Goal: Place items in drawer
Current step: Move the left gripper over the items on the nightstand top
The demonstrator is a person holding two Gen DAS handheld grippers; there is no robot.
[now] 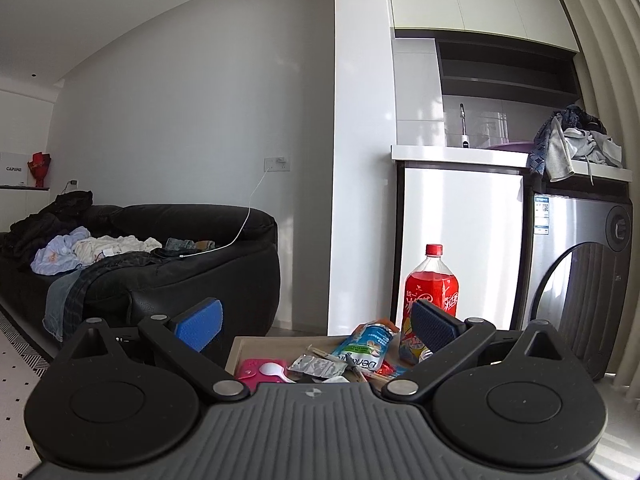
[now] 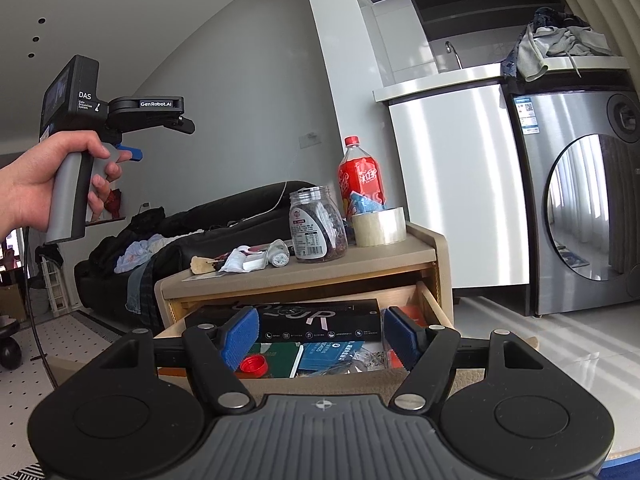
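My right tool (image 2: 318,338) hangs with its blue-padded fingers (image 2: 240,336) spread wide and nothing between them, just above the pulled-out wooden drawer (image 2: 434,304) of the low beige bench (image 2: 400,254). Under the gap between the fingers lie a flat black box with white lettering (image 2: 320,322), a blue printed packet (image 2: 332,354) and, close to the left finger, a small red cap (image 2: 253,365).

Beyond the tool, on the bench top, stand a clear plastic jar of dark dried bits (image 2: 318,224), a roll of clear packing tape (image 2: 379,226) just right of it, and a red soft-drink bottle with a red cap (image 2: 360,178) behind both. A crumpled white wrapper (image 2: 240,258) and other small clutter lie further left along the top.

My left tool (image 1: 316,322) is held up high to the left in the person's left hand (image 2: 52,176), well apart from the bench. Its fingers (image 1: 200,326) are also wide open and empty. Ahead of and below it I see the bench top with a blue and white pouch (image 1: 366,346), a silver foil blister pack (image 1: 318,367), a pink case (image 1: 252,368) with a white plastic spoon (image 1: 274,372) on it, and the same red bottle (image 1: 432,284) beyond the right finger.
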